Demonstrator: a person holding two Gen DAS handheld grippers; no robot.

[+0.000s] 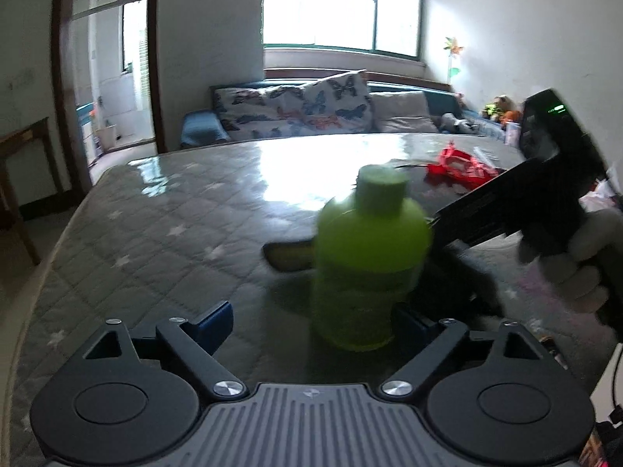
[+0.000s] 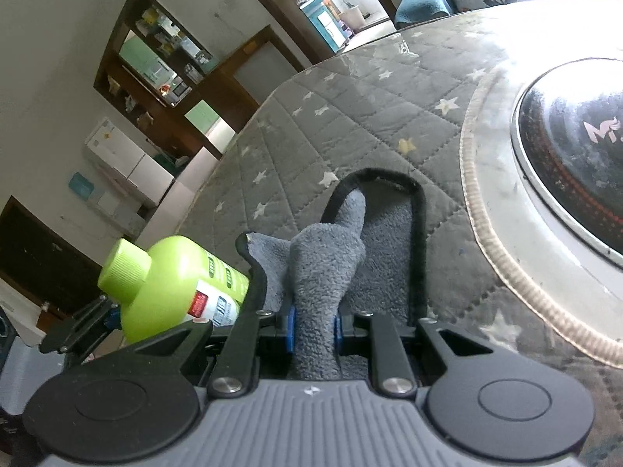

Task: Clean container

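Observation:
A lime-green bottle [image 1: 370, 264] with a green cap stands blurred on the quilted star-pattern table cover [image 1: 155, 233]. It is between the blue pads of my left gripper [image 1: 311, 325], close to the right pad and well apart from the left one, so the jaws are open. The bottle [image 2: 175, 280] also shows at the lower left of the right wrist view. My right gripper [image 2: 314, 327] is shut on a grey fleece cloth [image 2: 327, 264] with black trim, which drapes forward onto the table. A round white container [image 2: 502, 210] with a dark glossy top sits just right of the cloth.
A red object [image 1: 463, 167] lies far right on the table. Behind the table is a sofa [image 1: 303, 109] with butterfly cushions. A gloved hand [image 1: 584, 264] holds the right tool's black body [image 1: 545, 179] beside the bottle. Dark shelves [image 2: 155, 70] line the far wall.

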